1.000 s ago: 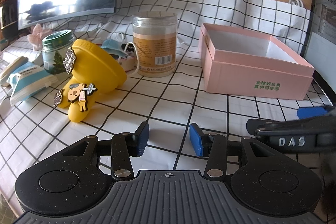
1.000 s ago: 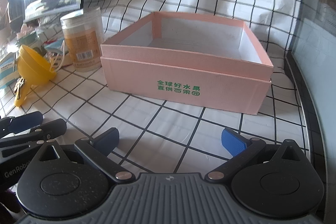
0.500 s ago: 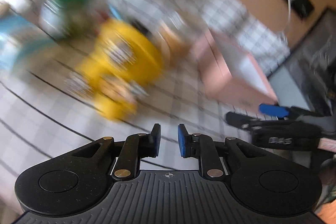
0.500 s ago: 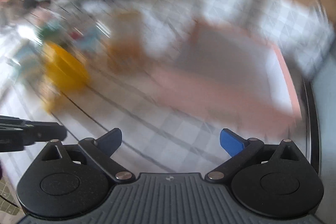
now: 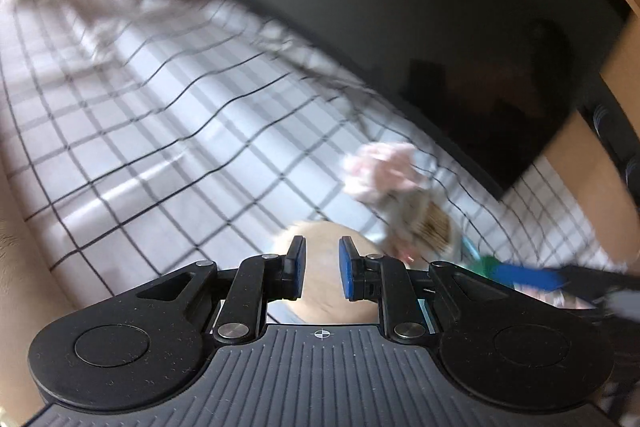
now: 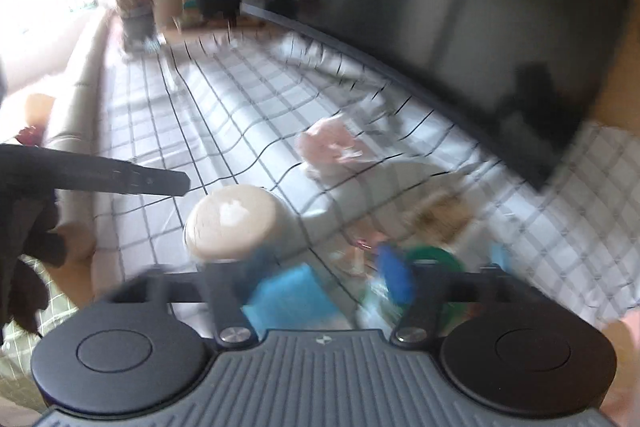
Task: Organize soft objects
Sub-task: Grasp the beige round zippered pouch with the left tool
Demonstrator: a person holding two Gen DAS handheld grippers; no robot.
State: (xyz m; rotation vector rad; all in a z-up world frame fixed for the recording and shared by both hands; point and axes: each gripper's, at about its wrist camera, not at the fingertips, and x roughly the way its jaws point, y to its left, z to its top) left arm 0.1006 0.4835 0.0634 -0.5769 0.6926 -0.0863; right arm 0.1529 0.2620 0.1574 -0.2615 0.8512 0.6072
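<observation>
Both views are smeared by motion; findings are limited accordingly.

Left tool: jaws released, a narrow gap between the blue pads, nothing held. A beige rounded object lies directly beyond and under the gap; whether the pads touch it cannot be told.

Right tool: its fingers are badly blurred. They appear spread apart with nothing between them, but this cannot be confirmed.

Landmark: the dark screen standing along the back of the bench, which is covered in a white black-grid cloth.

- A pink soft object, fluffy in outline, lies on the cloth just in front of the screen's lower edge. It is taken to be one of the task's soft things, and no tool touches it.
- A cluster of blurred items sits nearer than the pink object, away from the screen: a pale cylinder with a beige end, something light blue, and a green ring shape. Their identities cannot be settled.

Step in hand, as judged: approach toward the cluster, before any grasp. No soft thing is secured by either tool.

Next move calls for: steadying the tools, choosing one soft item, centring it between open jaws, then clenching gently. Crowding in the cluster risks knocking neighbouring items.
</observation>
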